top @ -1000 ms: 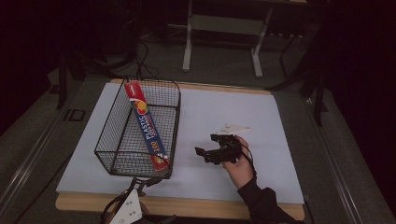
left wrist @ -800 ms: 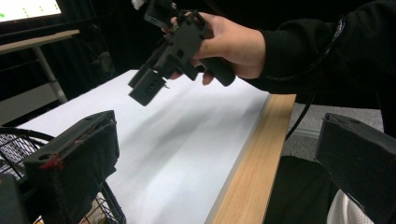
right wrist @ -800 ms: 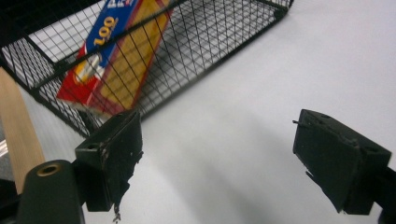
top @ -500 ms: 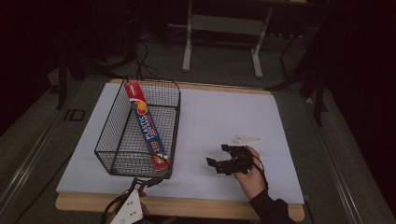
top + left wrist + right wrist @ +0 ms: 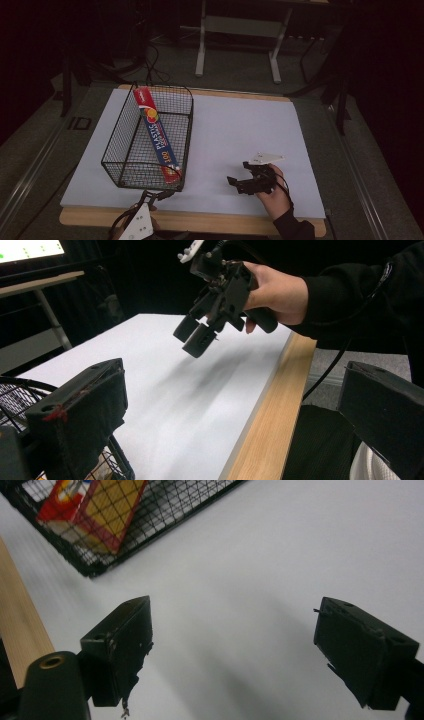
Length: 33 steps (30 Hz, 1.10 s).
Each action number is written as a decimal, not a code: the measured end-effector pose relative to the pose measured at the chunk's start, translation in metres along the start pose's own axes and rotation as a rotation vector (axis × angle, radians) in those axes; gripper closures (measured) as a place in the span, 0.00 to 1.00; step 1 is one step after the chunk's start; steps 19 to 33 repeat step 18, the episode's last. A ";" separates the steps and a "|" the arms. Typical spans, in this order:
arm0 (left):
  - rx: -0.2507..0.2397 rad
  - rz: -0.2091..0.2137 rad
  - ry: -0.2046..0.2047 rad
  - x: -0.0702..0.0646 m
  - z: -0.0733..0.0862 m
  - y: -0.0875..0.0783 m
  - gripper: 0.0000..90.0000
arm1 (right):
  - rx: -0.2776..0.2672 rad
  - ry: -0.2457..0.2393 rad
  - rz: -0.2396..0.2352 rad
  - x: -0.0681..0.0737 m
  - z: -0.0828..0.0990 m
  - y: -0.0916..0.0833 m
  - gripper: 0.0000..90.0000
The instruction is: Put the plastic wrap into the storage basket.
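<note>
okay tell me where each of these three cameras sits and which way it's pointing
High view: above the near table edge, looking forward and down on the wire basket, the box, the right tool and its hand.
Left tool view: on the left tool, facing across the white table.
Right tool view: on the right tool, open, angled down at the basket corner.
All three share the white table; the basket too.

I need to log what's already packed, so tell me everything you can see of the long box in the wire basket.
The long box is a slim cardboard carton, blue along its side with white lettering reading PLASTIC, a red far end and fruit pictures. It lies slanted inside the black wire basket, its far end propped against the back rim and its near end down in the front corner. Neither claw touches it.
</note>
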<state>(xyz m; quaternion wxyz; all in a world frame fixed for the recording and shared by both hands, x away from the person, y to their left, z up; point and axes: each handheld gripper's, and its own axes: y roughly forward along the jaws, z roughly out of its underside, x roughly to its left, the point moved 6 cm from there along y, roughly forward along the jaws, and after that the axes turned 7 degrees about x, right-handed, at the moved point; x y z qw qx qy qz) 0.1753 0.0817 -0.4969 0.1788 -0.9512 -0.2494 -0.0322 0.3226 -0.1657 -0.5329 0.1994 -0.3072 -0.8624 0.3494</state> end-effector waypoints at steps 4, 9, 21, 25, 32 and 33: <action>-0.002 0.000 0.001 0.000 0.000 -0.001 0.00 | 0.000 0.007 0.003 -0.001 0.007 -0.003 0.17; -0.001 0.004 0.003 0.000 0.000 0.000 0.00 | 0.005 0.026 0.017 -0.012 0.013 -0.005 0.17; 0.002 0.006 0.003 0.001 0.000 0.001 0.00 | 0.007 0.016 0.034 -0.019 0.013 0.000 0.18; 0.002 0.006 0.003 0.001 0.000 0.001 0.00 | 0.007 0.016 0.034 -0.019 0.013 0.000 0.18; 0.002 0.006 0.003 0.001 0.000 0.001 0.00 | 0.007 0.016 0.034 -0.019 0.013 0.000 0.18; 0.002 0.006 0.003 0.001 0.000 0.001 0.00 | 0.007 0.016 0.034 -0.019 0.013 0.000 0.18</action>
